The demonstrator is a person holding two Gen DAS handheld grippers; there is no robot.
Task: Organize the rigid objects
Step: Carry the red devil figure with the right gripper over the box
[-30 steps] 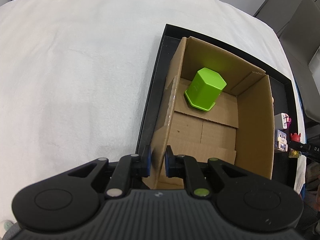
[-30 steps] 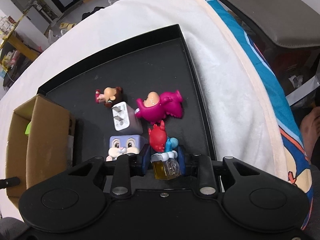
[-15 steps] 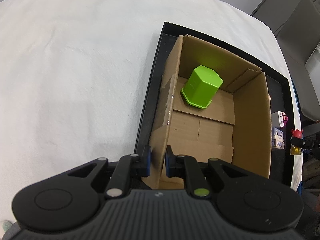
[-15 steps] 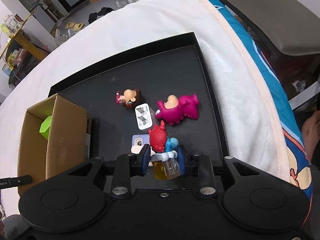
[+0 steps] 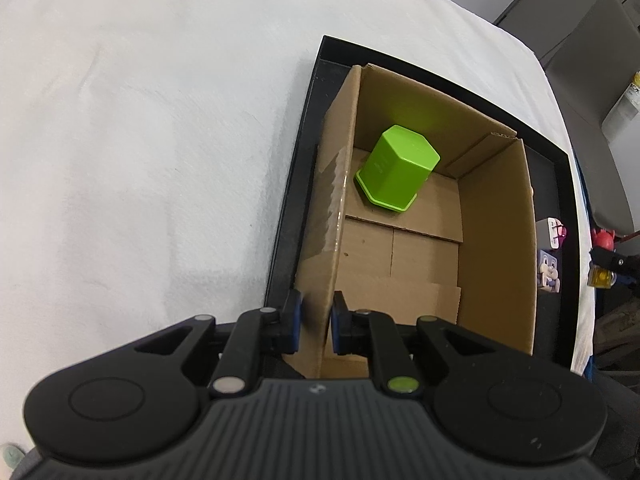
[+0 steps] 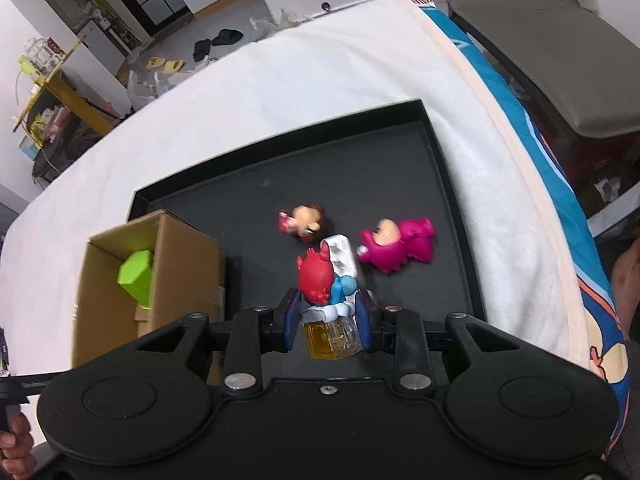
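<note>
My left gripper (image 5: pixel 317 322) is shut on the near left wall of an open cardboard box (image 5: pixel 496 248), which stands in a black tray (image 5: pixel 294 184). A green hexagonal cup (image 5: pixel 396 168) lies tilted inside the box at its far end. My right gripper (image 6: pixel 327 318) is shut on a red and blue figurine on a clear yellow base (image 6: pixel 324 300), held above the tray (image 6: pixel 400 168). Below it lie a pink figurine (image 6: pixel 396 246), a small brown-haired figurine (image 6: pixel 304 220) and a white plug (image 6: pixel 342 256). The box (image 6: pixel 176 264) with the green cup (image 6: pixel 136 274) is at the left.
A white cloth (image 5: pixel 140 140) covers the table around the tray. In the left wrist view a white plug (image 5: pixel 550 232) and a purple rabbit block (image 5: pixel 548 270) lie right of the box. A grey chair (image 6: pixel 560 40) stands beyond the table's right edge, and a hand (image 6: pixel 16 440) shows at lower left.
My right gripper has risen with the red figurine, so the tray and toys look smaller and farther below. The left gripper has kept its hold on the box wall.
</note>
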